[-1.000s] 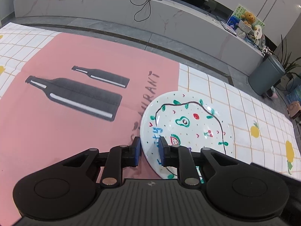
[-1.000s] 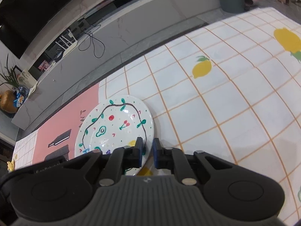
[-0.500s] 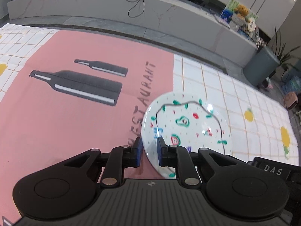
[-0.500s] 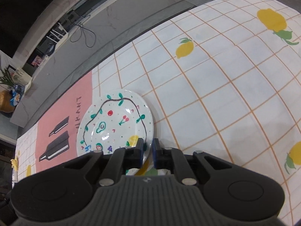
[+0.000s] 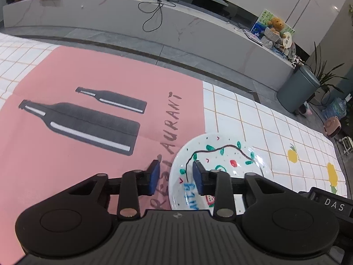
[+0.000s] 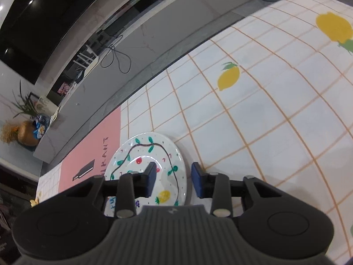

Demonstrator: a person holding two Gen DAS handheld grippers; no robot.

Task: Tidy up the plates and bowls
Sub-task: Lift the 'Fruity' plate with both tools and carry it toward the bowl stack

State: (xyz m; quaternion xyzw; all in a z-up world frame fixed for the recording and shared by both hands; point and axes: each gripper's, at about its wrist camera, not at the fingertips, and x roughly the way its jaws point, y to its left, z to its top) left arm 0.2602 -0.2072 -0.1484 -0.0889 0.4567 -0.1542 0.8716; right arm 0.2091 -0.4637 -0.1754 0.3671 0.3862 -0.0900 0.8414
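One painted plate [image 5: 222, 165] lies flat on the tablecloth [image 5: 66, 161] between two grippers, its left rim inside the parted jaws of the left gripper [image 5: 175, 177] and its right rim inside those of the right gripper [image 6: 173, 181] — both pairs have just been opening, pads clear of the china, nothing gripped. The plate straddles the seam between the cloth's pink panel and its white lemon-print grid. Farther off — one grey bin [image 5: 296, 91] beside one long marble bench [image 5: 154, 25].
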